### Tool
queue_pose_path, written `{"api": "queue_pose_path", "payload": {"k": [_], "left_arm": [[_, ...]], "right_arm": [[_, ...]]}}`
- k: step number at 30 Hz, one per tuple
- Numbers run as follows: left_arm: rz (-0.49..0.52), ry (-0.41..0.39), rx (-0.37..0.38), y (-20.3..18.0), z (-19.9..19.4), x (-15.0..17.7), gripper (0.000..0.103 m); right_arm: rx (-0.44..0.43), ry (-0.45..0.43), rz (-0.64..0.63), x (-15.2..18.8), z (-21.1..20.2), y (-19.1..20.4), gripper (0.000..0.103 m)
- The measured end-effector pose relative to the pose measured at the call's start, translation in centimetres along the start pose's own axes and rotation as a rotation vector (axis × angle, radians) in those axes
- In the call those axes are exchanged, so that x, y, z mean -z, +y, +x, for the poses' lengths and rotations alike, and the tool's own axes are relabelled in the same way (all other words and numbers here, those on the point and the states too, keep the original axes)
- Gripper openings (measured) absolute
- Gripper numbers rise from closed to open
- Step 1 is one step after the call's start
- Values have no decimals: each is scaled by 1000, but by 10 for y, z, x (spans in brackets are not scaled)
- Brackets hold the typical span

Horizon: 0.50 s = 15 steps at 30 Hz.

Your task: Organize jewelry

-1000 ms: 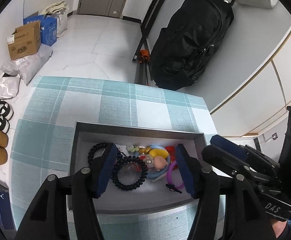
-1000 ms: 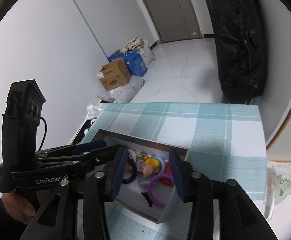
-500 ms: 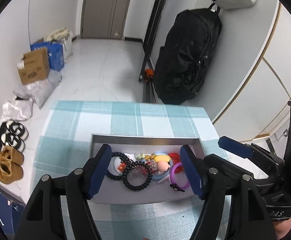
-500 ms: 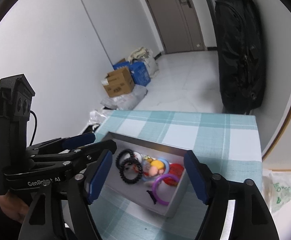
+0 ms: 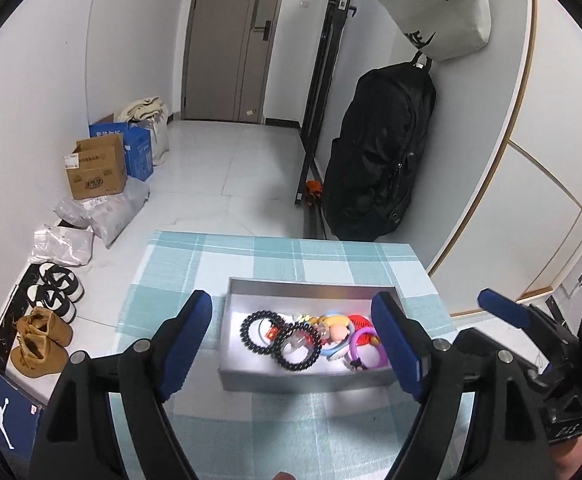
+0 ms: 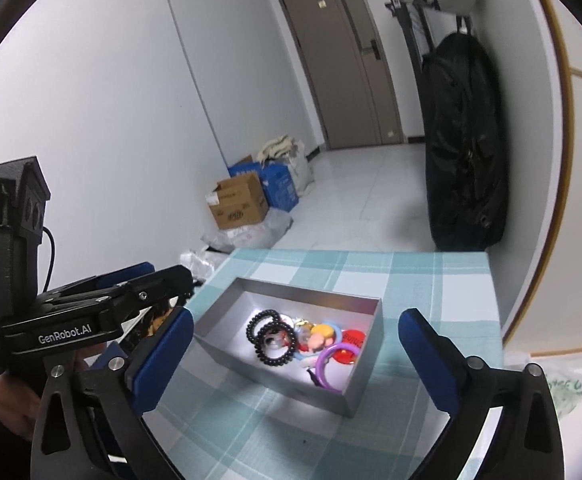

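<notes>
With both the left gripper [image 5: 293,344] and right gripper [image 6: 293,354] just spread wide and empty above the grey tray [image 5: 303,380] on the checked tablecloth [image 5: 227,256], its light, springy black coil bracelets [image 5: 277,338] look best pinched across one strand

Teal-and-white checks covered the tabletop [image 5: 283,256]. The box [image 5: 307,380] on it was plain silver-grey. Inside, two black beaded bracelets [image 5: 287,340], a purple ring [image 6: 333,364], a red disc [image 6: 351,340], and a yellow-and-pink charm [image 6: 321,334]. Blue pads lined both black claws, the left claw [image 5: 295,350] and the right claw [image 6: 295,358]. A black backpack [image 5: 379,152] hung by the white wall, and brown shoes [image 5: 41,340] sat on the floor.
</notes>
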<state>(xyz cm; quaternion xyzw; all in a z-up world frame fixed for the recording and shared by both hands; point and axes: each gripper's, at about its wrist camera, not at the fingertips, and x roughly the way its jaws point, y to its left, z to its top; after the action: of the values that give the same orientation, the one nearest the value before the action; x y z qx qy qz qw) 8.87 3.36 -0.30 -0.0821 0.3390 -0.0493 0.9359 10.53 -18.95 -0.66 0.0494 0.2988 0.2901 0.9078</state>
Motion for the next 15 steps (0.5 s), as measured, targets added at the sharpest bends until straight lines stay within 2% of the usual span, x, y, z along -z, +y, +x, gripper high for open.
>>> {"api": "queue_pose_path", "payload": {"k": [15], "left_arm": [[-2,-104,-50,5,-32,13,79]], "right_arm": [[24,-48,-61,12,-27,15,103]]}}
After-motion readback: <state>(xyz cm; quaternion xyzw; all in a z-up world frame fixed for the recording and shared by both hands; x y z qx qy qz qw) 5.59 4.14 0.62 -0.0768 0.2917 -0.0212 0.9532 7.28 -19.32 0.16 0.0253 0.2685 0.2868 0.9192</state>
